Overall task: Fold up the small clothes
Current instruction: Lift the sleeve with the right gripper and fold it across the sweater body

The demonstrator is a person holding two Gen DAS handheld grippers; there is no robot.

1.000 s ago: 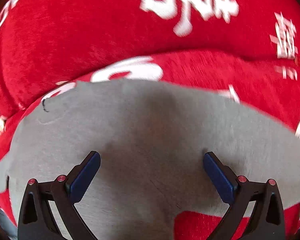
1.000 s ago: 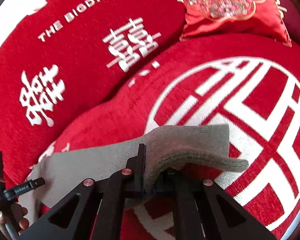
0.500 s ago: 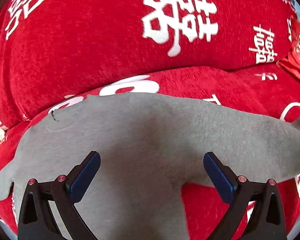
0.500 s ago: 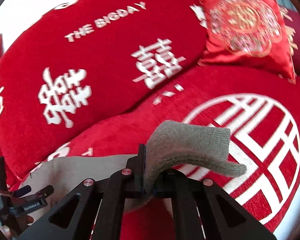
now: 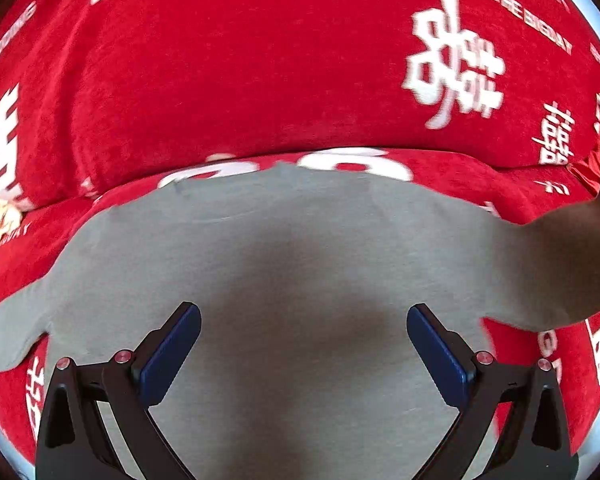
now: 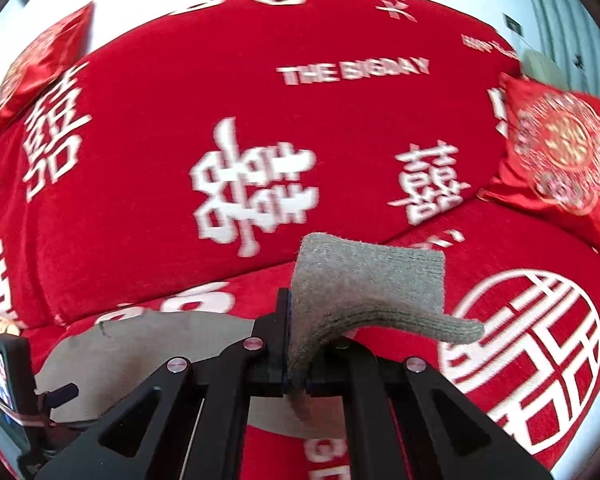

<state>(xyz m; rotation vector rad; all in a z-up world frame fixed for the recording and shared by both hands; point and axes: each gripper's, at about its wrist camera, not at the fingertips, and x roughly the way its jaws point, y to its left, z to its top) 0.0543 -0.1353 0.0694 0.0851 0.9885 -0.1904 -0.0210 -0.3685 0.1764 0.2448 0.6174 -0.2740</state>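
Left tongs: jaws spread wide, blue pads well apart, nothing between them; they hang over the grey garment without visibly pinching it; whether the pads touch the cloth I can't tell.

Right tongs: jaws fully closed, pinched on the garment's ribbed cuff; the cuff sticks up above the closed jaws and droops to the right, with a short bit of cloth hanging below the grip; this end of the garment is lifted off the sofa.

Garment position: mostly spread flat on the red sofa seat, body under the left tongs; one sleeve end lies at the lower left edge of the left view; the other side rises toward the right edge of that view, blurred; in the right view the flat grey body sits left of and below the right tongs.

Surroundings: red sofa backrest with white characters and "THE BIGDAY" lettering; red embroidered cushion leaning at the right end of the sofa; a second red cushion at upper left; the left tool's body with a small screen at the left edge of the right view.
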